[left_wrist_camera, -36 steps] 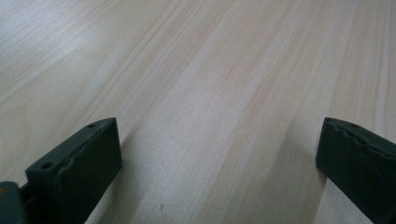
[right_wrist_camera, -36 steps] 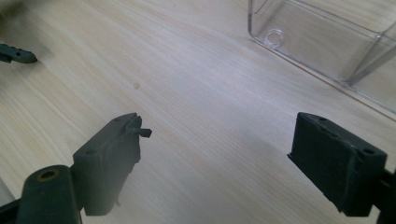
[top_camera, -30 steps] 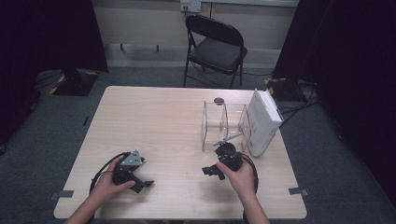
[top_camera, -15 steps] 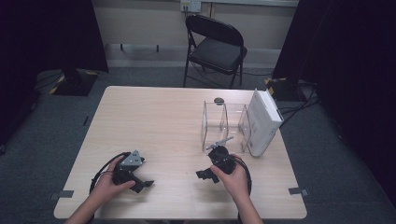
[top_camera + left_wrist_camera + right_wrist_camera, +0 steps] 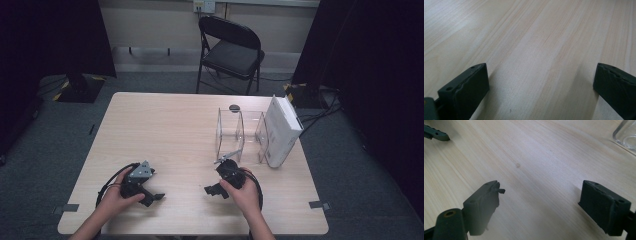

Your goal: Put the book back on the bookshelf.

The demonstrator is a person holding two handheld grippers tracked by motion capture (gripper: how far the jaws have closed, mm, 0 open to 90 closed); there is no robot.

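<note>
With no task named, the main things are the two hand-held grippers on the light wooden table (image 5: pixel 180 125). My left gripper (image 5: pixel 154 198) rests near the front left, held by the left hand, its tips pointing right. In the left gripper view its jaws (image 5: pixel 541 85) stand wide apart over bare wood. My right gripper (image 5: pixel 210 191) sits low at the front centre-right, pointing left toward the other one. Its jaws (image 5: pixel 539 202) are open with nothing between them. A fingertip of the left gripper (image 5: pixel 436 133) shows at the top left of the right gripper view.
A clear acrylic holder (image 5: pixel 240 132) with upright panels stands at the right, its corner (image 5: pixel 626 135) showing in the right gripper view. A white box (image 5: pixel 282 130) leans beside it. A small black disc (image 5: pixel 234 107) lies behind. A folding chair (image 5: pixel 230 50) stands beyond the table.
The right hand has moved its gripper left, toward the person and lower, away from the clear holder. The left gripper has stayed where it was.
</note>
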